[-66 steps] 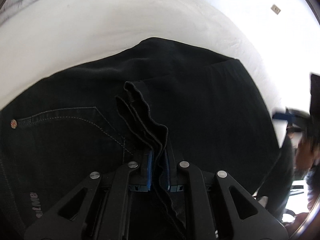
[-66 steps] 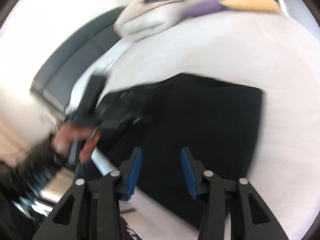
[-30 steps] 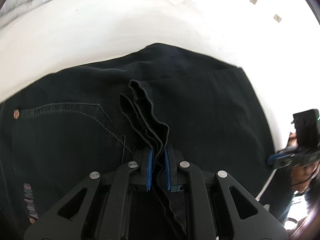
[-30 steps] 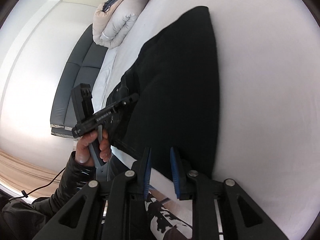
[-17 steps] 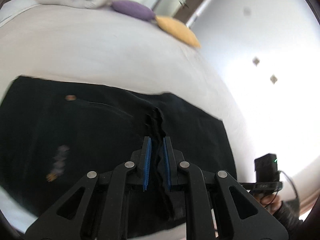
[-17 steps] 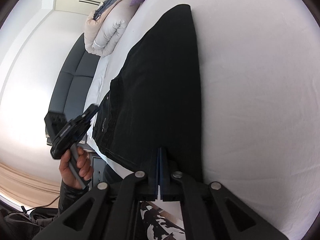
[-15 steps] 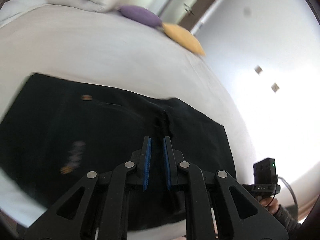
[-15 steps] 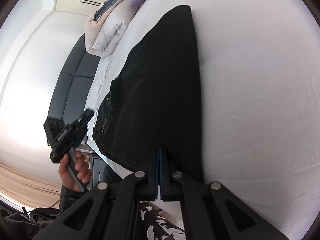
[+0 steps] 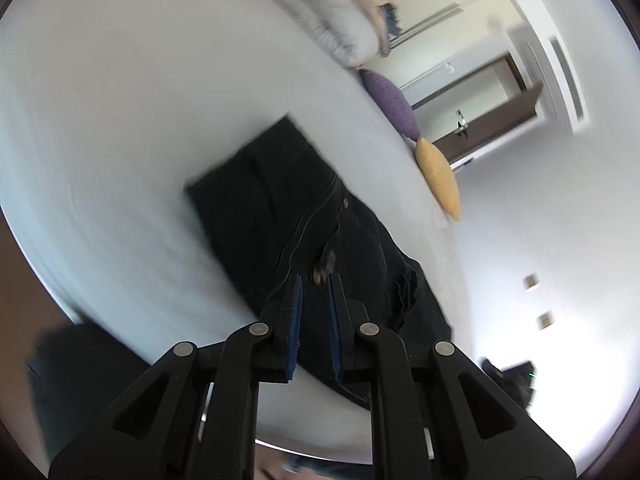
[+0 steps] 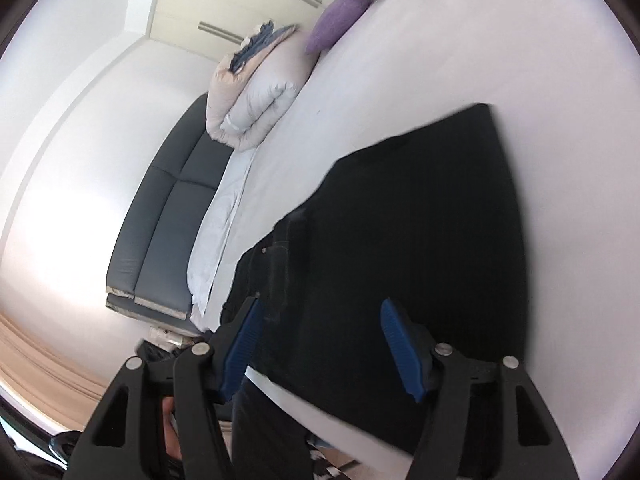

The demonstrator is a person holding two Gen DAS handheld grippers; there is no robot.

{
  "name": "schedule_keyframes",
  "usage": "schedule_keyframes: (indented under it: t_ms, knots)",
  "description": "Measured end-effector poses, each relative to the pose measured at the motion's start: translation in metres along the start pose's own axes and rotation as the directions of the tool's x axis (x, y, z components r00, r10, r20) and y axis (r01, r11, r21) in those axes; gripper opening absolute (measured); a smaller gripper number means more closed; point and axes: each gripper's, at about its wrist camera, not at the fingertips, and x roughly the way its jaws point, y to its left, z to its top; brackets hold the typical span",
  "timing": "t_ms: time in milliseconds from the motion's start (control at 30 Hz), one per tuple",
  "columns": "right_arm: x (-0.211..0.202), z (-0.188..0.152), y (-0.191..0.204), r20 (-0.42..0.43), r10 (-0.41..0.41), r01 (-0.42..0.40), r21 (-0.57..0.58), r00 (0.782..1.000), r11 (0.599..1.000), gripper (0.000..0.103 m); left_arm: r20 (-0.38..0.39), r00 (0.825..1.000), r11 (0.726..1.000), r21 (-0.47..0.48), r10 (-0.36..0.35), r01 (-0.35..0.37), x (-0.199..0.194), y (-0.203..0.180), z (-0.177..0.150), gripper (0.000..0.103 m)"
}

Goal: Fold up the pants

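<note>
- The pants [image 10: 420,240] lie folded flat on the bed [image 10: 480,40], spread ahead of and under the right gripper [image 10: 320,344], with one edge reaching the near edge of the bed
- The right gripper's jaws have just been opening; they now stand wide, pads clear of the cloth, nothing held
- The left gripper [image 9: 314,320] is nearly closed, only a thin gap between its pads; nothing is pinched there, and the pants [image 9: 304,220] lie just ahead of and below its tips
- A loose, rumpled bunch of cloth [image 9: 406,296] stands up to the right of the left gripper, so the fold looks untidy there
- Risk: if either gripper takes only the top layer, the stack could slide apart and undo the fold
- Risk: the pants' near edge sits at the bed's edge, so a pull toward the person could drag them off
- Risk: leaving the bunch unsmoothed could set a crease in the next fold
</note>
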Motion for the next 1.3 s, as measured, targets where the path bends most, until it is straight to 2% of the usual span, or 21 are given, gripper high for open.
schedule_keyframes:
  t_ms: [100, 200, 267, 400, 500, 567, 667, 700, 767, 800, 833, 933, 1033, 1167, 1300]
  knots:
    - [0.038, 0.02, -0.01, -0.064, -0.043, 0.048, 0.082, 0.997, 0.995, 0.065, -0.029, 0.999, 0.997, -0.068, -0.037, 0.035, 0.013, 0.011, -0.003, 0.012]
    - [0.06, 0.021, -0.011, -0.104, -0.082, 0.093, 0.105, 0.991, 0.99, 0.058, -0.021, 0.998, 0.991, -0.114, -0.066, 0.063, 0.017, 0.023, -0.002, 0.012]
    - [0.06, 0.014, -0.007, -0.125, -0.07, 0.081, 0.086, 0.99, 0.993, 0.058, 0.002, 0.995, 0.979, -0.179, -0.102, 0.1, 0.017, 0.036, 0.001, 0.012]
    - [0.066, -0.006, 0.008, -0.182, -0.044, 0.055, 0.057, 0.982, 0.997, 0.058, 0.059, 0.994, 0.959, -0.262, -0.097, 0.109, 0.014, 0.06, -0.002, 0.012]
    - [0.065, -0.015, 0.017, -0.178, 0.012, 0.0, 0.07, 0.984, 0.998, 0.06, 0.104, 0.989, 0.939, -0.319, -0.101, 0.13, 0.004, 0.078, -0.002, 0.012]
    - [0.068, -0.015, 0.024, -0.178, 0.049, -0.037, 0.07, 0.983, 0.997, 0.06, 0.107, 0.988, 0.927, -0.346, -0.112, 0.142, 0.002, 0.087, -0.002, 0.012]
    - [0.076, -0.015, 0.034, -0.196, 0.051, -0.042, 0.05, 0.979, 0.998, 0.06, 0.085, 0.986, 0.916, -0.367, -0.142, 0.163, 0.007, 0.094, -0.002, 0.012]
    - [0.079, -0.015, 0.036, -0.202, 0.051, -0.042, 0.047, 0.978, 0.998, 0.06, 0.081, 0.986, 0.916, -0.364, -0.146, 0.165, 0.01, 0.096, -0.003, 0.016]
    - [0.084, -0.018, 0.039, -0.212, 0.046, -0.037, 0.047, 0.976, 0.998, 0.06, 0.065, 0.989, 0.918, -0.367, -0.135, 0.15, 0.014, 0.097, -0.003, 0.04]
    - [0.087, -0.019, 0.04, -0.214, 0.043, -0.033, 0.049, 0.976, 0.998, 0.06, 0.085, 0.983, 0.909, -0.374, -0.164, 0.184, 0.014, 0.101, -0.005, 0.055]
    - [0.09, -0.019, 0.04, -0.215, 0.039, -0.029, 0.052, 0.976, 0.998, 0.06, 0.106, 0.978, 0.903, -0.375, -0.181, 0.208, 0.013, 0.101, -0.006, 0.062]
    - [0.09, -0.021, 0.037, -0.213, 0.027, -0.015, 0.058, 0.977, 0.998, 0.06, 0.11, 0.98, 0.915, -0.354, -0.166, 0.195, 0.008, 0.1, -0.005, 0.065]
    - [0.09, -0.021, 0.036, -0.212, 0.022, -0.01, 0.058, 0.977, 0.998, 0.06, 0.106, 0.976, 0.903, -0.371, -0.189, 0.216, 0.005, 0.098, -0.006, 0.065]
    - [0.095, -0.021, 0.038, -0.218, 0.024, -0.012, 0.052, 0.976, 0.999, 0.06, 0.064, 0.976, 0.914, -0.343, -0.208, 0.217, 0.016, 0.09, -0.002, 0.065]
    - [0.098, -0.019, 0.039, -0.223, 0.024, -0.014, 0.049, 0.974, 0.999, 0.06, 0.075, 0.974, 0.895, -0.384, -0.214, 0.226, 0.024, 0.088, -0.001, 0.065]
